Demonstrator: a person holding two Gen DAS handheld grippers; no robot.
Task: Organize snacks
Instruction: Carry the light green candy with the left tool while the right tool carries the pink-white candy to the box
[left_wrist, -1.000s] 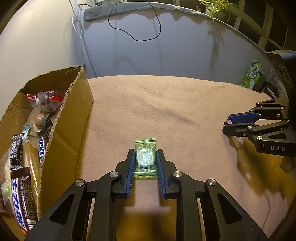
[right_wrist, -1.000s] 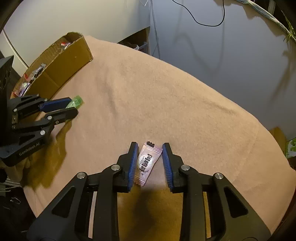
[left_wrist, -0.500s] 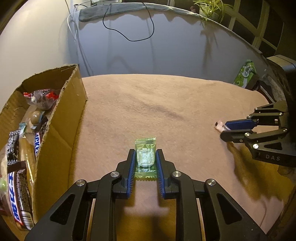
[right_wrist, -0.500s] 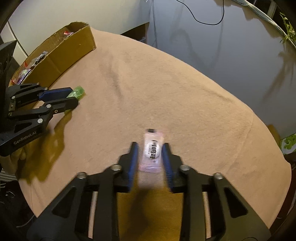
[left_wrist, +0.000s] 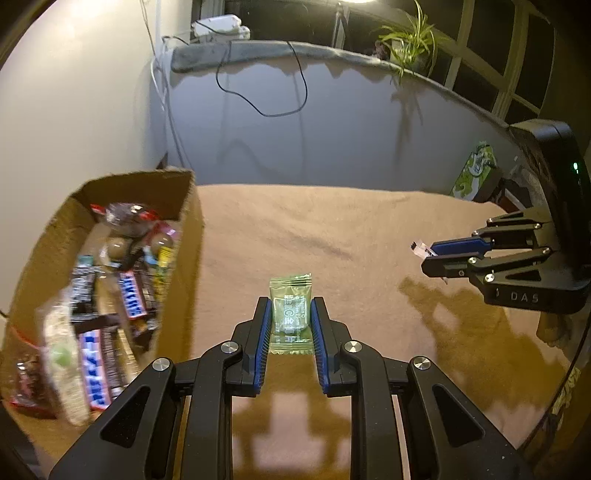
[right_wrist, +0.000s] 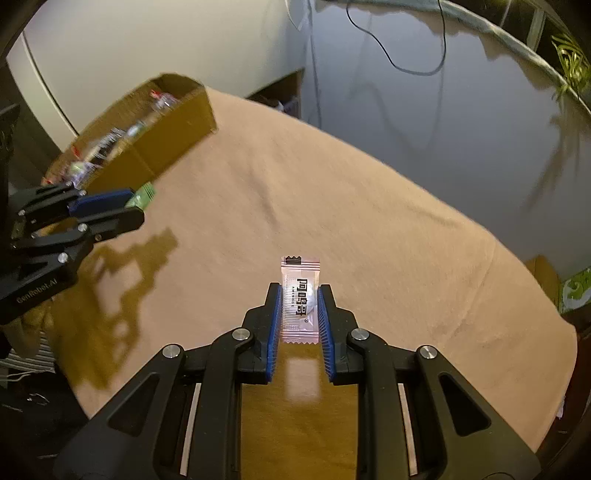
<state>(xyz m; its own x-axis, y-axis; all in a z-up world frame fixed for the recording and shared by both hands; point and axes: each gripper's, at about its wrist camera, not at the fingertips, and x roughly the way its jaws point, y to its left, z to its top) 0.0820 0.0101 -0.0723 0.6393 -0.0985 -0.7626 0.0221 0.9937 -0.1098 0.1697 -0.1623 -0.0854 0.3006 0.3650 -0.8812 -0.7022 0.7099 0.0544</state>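
Note:
My left gripper (left_wrist: 290, 304) is shut on a green candy packet (left_wrist: 290, 314) and holds it above the tan cloth, just right of the cardboard box (left_wrist: 184, 258) full of chocolate bars and sweets. My right gripper (right_wrist: 299, 291) is shut on a pink candy packet (right_wrist: 300, 295), lifted above the cloth. In the right wrist view the left gripper (right_wrist: 138, 206) with the green packet (right_wrist: 142, 195) is at the left, near the box (right_wrist: 173, 129). In the left wrist view the right gripper (left_wrist: 430, 258) shows at the right with the pink packet's (left_wrist: 419, 249) end sticking out.
The tan cloth-covered table (right_wrist: 332, 203) stretches between the grippers. A green carton (left_wrist: 474, 171) stands off its far right edge. A grey wall with a black cable (left_wrist: 266, 96) lies behind, with a plant (left_wrist: 410, 37) on the ledge.
My right gripper closed on the pink packet and lifted it off the cloth. My left gripper rose with the green packet and moved closer to the box.

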